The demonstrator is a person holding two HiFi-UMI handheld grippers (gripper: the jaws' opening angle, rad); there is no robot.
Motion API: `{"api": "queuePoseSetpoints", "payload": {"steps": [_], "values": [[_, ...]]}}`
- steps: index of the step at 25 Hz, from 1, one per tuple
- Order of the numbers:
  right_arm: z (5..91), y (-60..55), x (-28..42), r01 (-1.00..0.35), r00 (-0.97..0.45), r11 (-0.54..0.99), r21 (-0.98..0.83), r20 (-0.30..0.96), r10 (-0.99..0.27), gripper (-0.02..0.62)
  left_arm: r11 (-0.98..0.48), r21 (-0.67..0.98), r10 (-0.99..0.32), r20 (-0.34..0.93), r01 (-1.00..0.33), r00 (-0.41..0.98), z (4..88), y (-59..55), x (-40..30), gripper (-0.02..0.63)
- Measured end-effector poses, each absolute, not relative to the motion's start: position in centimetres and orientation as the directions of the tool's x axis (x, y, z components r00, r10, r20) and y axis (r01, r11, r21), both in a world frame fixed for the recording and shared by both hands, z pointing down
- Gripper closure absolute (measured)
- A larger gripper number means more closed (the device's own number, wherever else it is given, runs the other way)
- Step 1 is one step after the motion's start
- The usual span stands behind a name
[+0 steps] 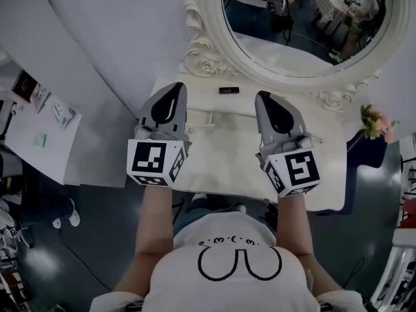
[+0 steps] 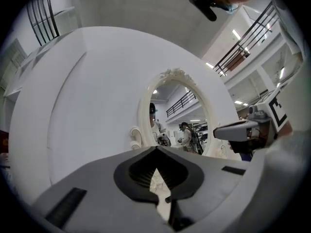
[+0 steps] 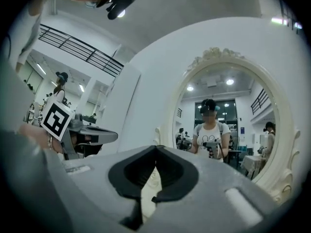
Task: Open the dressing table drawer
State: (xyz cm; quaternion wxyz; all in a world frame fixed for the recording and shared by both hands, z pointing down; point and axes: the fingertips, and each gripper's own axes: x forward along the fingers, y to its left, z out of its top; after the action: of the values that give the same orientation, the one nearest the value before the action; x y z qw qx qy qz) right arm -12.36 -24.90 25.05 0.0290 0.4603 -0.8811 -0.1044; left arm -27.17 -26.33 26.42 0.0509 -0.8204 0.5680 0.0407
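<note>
Jaws closed and empty, left gripper (image 1: 173,88) and right gripper (image 1: 264,97) hover above the dressing table's (image 1: 221,158) near edge, seemingly readying for its drawer.

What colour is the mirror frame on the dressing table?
The mirror frame is cream white, clearest in the head view.
</note>
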Motion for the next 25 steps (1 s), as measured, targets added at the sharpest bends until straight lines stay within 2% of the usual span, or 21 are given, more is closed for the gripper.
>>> {"api": "queuePoseSetpoints", "payload": {"steps": [9, 25], "values": [[24.1, -24.3, -11.3, -0.819, -0.545, 0.509, 0.264, -0.084, -0.834, 0.598, -0.354, -0.065, -0.922, -0.144, -0.933, 0.36, 25.3, -25.4, -26.4, 0.609], [25.0, -24.3, -10.4, -0.829, -0.533, 0.51, 0.23, -0.05, -0.844, 0.598, -0.379, -0.077, -0.911, -0.145, -0.922, 0.386, 25.0, -25.6, -25.1, 0.609]]}}
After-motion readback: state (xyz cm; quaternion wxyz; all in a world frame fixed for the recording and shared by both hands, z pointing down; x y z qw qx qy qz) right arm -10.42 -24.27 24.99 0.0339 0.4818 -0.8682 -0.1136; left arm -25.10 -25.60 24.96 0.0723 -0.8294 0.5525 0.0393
